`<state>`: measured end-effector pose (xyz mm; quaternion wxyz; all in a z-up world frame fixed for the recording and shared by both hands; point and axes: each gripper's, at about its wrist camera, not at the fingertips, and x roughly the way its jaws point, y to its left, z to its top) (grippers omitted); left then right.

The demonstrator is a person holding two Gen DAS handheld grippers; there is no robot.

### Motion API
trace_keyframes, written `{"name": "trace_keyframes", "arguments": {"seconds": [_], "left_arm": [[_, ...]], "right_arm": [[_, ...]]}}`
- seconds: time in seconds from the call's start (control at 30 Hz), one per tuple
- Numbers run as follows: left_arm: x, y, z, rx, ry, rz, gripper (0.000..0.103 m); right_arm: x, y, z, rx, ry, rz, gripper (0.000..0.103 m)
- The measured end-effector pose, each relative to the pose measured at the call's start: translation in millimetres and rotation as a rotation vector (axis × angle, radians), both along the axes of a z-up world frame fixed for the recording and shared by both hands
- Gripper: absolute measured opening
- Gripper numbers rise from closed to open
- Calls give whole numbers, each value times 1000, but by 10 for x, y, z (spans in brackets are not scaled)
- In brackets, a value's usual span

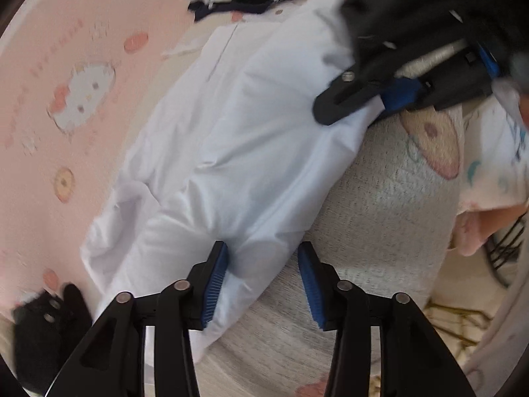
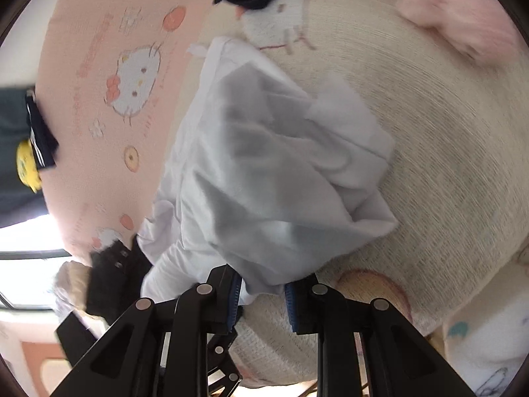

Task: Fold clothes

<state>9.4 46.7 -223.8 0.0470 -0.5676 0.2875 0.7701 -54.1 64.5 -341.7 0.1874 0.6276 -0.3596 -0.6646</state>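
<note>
As grippers flank it, white garment (image 1: 251, 152) lies diagonally

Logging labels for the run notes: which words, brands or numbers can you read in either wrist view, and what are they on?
None can be read.
Pink lettering beside the cat-face print on the pink bedsheet: blurred, unreadable.
Blue print on the pale patterned cloth at the right edge of the left wrist view: blurred, unreadable.
White garment: no visible text; a small tab near its far end looks blank.
</note>
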Motion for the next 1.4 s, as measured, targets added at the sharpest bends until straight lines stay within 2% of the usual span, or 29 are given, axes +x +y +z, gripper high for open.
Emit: {"name": "trace_keyframes", "arguments": {"seconds": [0.07, 0.13, 0.4, 0.47, 0.5, 0.53, 0.67, 0.77, 0.8, 0.87, 0.97, 1.0, 1.13, 1.23, 1.3, 1.4], "left_arm": [[24, 79, -30, -115, 63, -39, 60], [76, 174, -73, -236, 138, -104, 68], [461, 428, -258, -588, 368, -425, 70], [514, 404, -300, -631, 392, -461, 85], [538, 390, -320, -651, 403, -477, 89], [532, 366, -342, -656, 396, -483, 92], [430, 236, -404, -677, 328, -454, 93], [407, 159, -335, -724, 353, -442, 93], [413, 135, -299, -730, 364, -448, 94], [329, 25, -280, -723, 354, -444, 101], [78, -102, -284, -708, 333, -432, 102], [103, -112, -314, -722, 325, -421, 102], [84, -268, -439, -807, 320, -372, 102], [296, -221, -353, -785, 313, -316, 102], [846, 4, -290, -769, 293, -286, 102], [782, -216, -368, -760, 271, -276, 102]], "right_arm": [[8, 21, -18, -12, -10, -7, 24], [15, 42, -36, -24, -19, -14, 27], [50, -87, 67, 9, 39, 62, 58], [105, -57, 93, 22, 45, 79, 60], [114, -56, 106, 33, 43, 85, 60], [104, -79, 129, 39, 44, 94, 60], [57, -184, 260, 51, 61, 137, 60], [14, -265, 424, 91, 100, 195, 63], [31, -265, 469, 113, 111, 224, 66], [85, -249, 545, 162, 128, 293, 67], [78, -326, 660, 252, 156, 420, 67], [37, -386, 697, 291, 168, 460, 67], [29, -537, 882, 474, 288, 605, 67], [83, -656, 979, 598, 382, 718, 67], [176, -754, 1021, 661, 458, 794, 67], [316, -901, 1084, 755, 574, 907, 67]]}}
